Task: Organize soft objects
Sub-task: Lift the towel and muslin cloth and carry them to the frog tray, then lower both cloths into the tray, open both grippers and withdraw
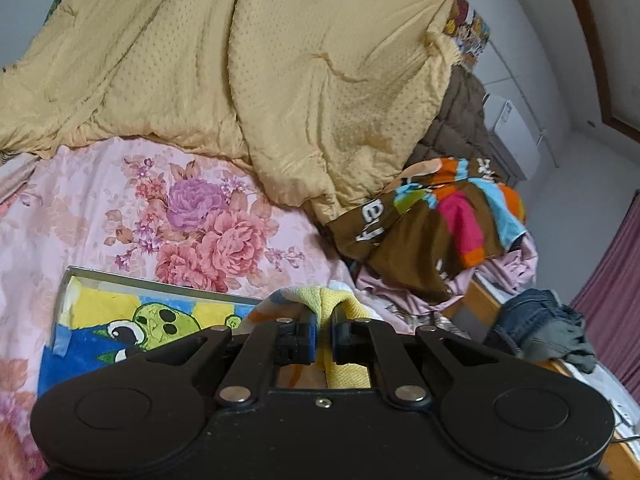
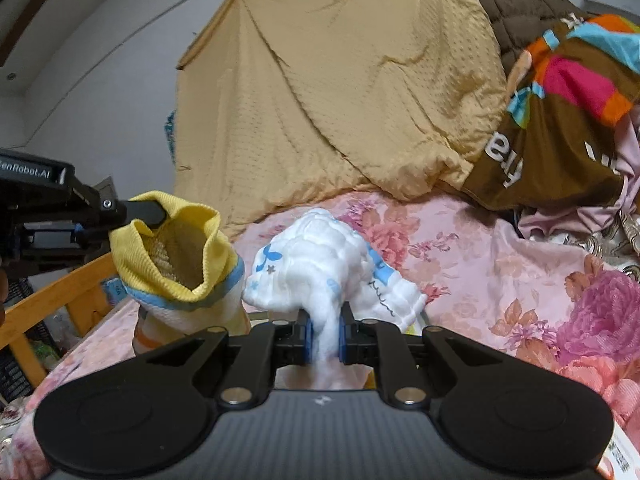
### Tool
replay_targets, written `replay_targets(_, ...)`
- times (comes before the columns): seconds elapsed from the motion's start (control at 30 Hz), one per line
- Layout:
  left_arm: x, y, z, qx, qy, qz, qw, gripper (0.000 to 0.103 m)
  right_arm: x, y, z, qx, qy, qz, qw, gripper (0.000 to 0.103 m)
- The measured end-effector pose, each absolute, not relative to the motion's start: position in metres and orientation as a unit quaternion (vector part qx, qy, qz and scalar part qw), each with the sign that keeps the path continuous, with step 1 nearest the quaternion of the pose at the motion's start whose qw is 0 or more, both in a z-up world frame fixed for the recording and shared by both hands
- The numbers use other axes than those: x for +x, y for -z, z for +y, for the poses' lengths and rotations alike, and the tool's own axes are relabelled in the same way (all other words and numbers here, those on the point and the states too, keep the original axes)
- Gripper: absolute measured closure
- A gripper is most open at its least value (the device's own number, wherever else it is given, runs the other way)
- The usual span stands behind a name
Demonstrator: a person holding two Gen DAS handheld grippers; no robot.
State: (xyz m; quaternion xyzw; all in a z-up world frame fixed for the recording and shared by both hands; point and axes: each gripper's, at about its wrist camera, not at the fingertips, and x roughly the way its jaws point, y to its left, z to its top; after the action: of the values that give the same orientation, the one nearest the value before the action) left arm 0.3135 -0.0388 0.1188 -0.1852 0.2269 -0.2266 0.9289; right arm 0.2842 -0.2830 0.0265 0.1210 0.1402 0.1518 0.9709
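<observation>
- Two soft things are in my grip at this moment, one in each gripper, and both are lifted above the bed.
- My left gripper (image 1: 322, 334) is clenched on a yellow sock (image 2: 176, 256). In the right wrist view the sock hangs open like a small bag, with a blue band and a white lower part.
- My right gripper (image 2: 323, 334) is grasping a white cloth (image 2: 320, 256) with blue prints. The jaws pinch a narrow fold of it, and the rest puffs out in front of the fingers.
- The sock and the cloth are just beside each other in the air over the pink flowered bedsheet (image 1: 120, 200).
- A box (image 1: 160, 312) with a cartoon towel inside lies on the sheet, below and left of my left gripper. I judge that this is the place for the small soft things, but I cannot be sure.
- Done so far, as I judge: only the picking up of these two pieces. Neither of them is put down yet.
- Much is left: the big tan quilt (image 1: 240, 80) is crumpled, a striped brown cloth (image 1: 432, 216) lies in a heap at its edge, and dark clothes (image 1: 540, 324) hang over the bed's side.
</observation>
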Motion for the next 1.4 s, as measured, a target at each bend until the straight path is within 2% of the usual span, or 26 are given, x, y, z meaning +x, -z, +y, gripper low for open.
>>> replay_targets(0.33,0.382,-0.068,-0.065,-0.167,0.187,0.253,0.935,0.096,0.341,-0.006,-0.294,0.136,-0.138,0.198,0.961,0.089)
replay_targets(0.83,0.421,-0.004,-0.040,-0.146,0.071,0.326,0.931,0.093,0.375,0.019,-0.272,0.152,-0.178,0.269,0.934,0.086)
replay_targets(0.97,0.423,0.006,-0.031,-0.153,0.052,0.339,0.927,0.085,0.381,0.025,-0.266,0.164,-0.183,0.287,0.926,0.083)
replay_targets(1.1,0.421,0.008,-0.030,-0.148,0.040,0.343,0.927,0.074,0.381,0.026,-0.261,0.156,-0.176,0.293,0.927,0.074)
replay_targets(1.23,0.419,0.010,-0.032,-0.135,0.024,0.345,0.928,0.068,0.380,0.027,-0.258,0.146,-0.167,0.299,0.928,0.067)
replay_targets(1.4,0.416,0.010,-0.038,-0.097,0.006,0.344,0.934,0.051,0.380,0.028,-0.257,0.143,-0.165,0.302,0.928,0.064)
